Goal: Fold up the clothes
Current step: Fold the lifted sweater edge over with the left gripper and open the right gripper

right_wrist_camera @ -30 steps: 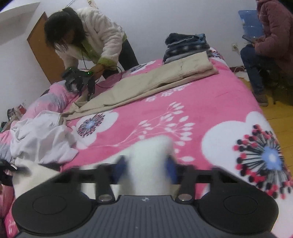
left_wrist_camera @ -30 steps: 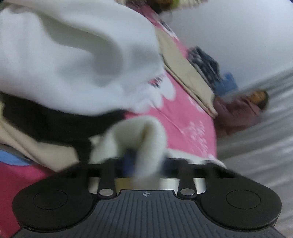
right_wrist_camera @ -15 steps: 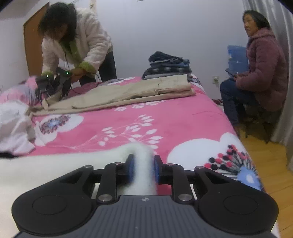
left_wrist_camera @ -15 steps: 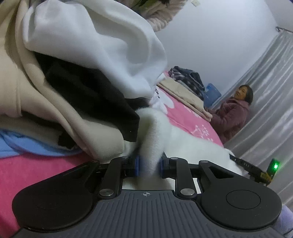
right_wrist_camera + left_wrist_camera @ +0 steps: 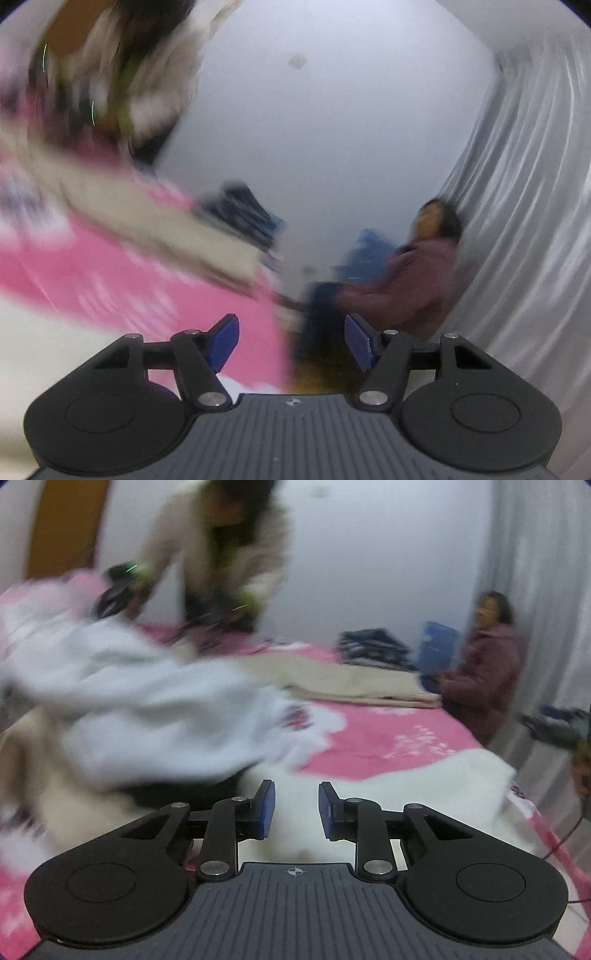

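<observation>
On the near edge of the bed (image 5: 388, 734), which has a pink cover with white flower shapes, lies a soft, fluffy white garment (image 5: 424, 794). It looks thick and fuzzy, and it spreads flat toward the bed's right edge.

The left gripper (image 5: 293, 810) sits just above this fluffy cloth. Its two blue pads are apart with a small gap, and the white cloth shows through the gap. The pads do not squeeze it.

The right gripper (image 5: 291, 341) has its blue, ridged pads spread wide, and its jaws are opening. Nothing is between them. Its view is tilted and blurry, with the pink cover low on the left.

Near the bed's left edge is a loose heap of clothes (image 5: 129, 709), smooth white on top with cream and black cloth under it. Farther back, long beige pants (image 5: 351, 683) lie flat. A neat stack of dark folded clothes (image 5: 373, 650) sits by the far right corner.

A person in a cream fleecy jacket (image 5: 218, 554) bends over the far edge. Another person in a puffy maroon coat (image 5: 484, 668) sits by shiny grey curtains (image 5: 517, 206).
</observation>
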A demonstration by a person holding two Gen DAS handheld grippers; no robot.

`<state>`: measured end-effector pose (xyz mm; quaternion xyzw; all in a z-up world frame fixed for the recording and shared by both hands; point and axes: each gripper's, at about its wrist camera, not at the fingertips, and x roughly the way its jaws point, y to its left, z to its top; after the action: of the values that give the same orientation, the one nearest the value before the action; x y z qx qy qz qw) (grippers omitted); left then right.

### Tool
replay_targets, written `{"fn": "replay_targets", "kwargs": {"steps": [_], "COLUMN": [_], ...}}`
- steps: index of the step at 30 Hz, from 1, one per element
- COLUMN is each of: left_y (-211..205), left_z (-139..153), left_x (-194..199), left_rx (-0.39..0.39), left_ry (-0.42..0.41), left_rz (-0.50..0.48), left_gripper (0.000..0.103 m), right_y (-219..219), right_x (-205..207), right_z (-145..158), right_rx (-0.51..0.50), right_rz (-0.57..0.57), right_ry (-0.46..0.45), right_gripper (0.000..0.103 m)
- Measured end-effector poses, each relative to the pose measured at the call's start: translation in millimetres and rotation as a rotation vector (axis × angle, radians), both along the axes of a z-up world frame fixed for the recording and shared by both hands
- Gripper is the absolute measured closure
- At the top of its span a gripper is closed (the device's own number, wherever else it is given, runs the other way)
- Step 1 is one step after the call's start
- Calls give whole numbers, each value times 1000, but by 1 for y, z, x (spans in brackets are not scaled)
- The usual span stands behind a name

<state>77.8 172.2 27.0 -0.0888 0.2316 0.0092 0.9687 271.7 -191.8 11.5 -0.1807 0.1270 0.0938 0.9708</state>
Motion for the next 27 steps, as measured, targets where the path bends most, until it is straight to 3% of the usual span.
{"fn": "replay_targets", "kwargs": {"steps": [2,3,5,6,7,9,10,13,17,19,22,24,27], "left_y": [-17,-24,-24,-9,10,63,73,57,68,63,52,52,50], "left_z": [-11,-22,-47,-61,-76,-95,-97,-103,-111,-111,-105,-104,-105], "left_x": [28,46,69,72,74,61,54,43,38,39,32,29,31], "left_rx": [19,29,100,69,21,-281,-329,-184,-288,-263,-199,-196,-196], "left_ry": [-6,9,53,73,93,44,30,-30,-74,-79,-82,-85,-91], "left_rz": [-46,-58,-58,-45,-29,-29,-26,-32,-43,-39,-29,-29,-28], "left_gripper": [78,77,77,85,98,97,97,97,97,98,98,98,98], "right_y": [22,38,73,82,82,56,44,50,54,56,55,74,127], "right_x": [-5,-6,-4,2,11,32,35,21,25,21,-11,-25,-40], "right_z": [1,-4,-32,-49,-64,-92,-99,-104,-102,-88,-48,-37,-51], "right_rx": [114,109,5,-35,-48,2,37,-40,-32,8,231,283,190], "right_rz": [158,201,234,224,188,110,102,92,85,63,103,201,364], "right_ry": [82,119,171,204,240,298,302,236,230,248,113,141,249], "right_gripper": [41,43,44,49,52,53,53,53,52,54,53,53,54]}}
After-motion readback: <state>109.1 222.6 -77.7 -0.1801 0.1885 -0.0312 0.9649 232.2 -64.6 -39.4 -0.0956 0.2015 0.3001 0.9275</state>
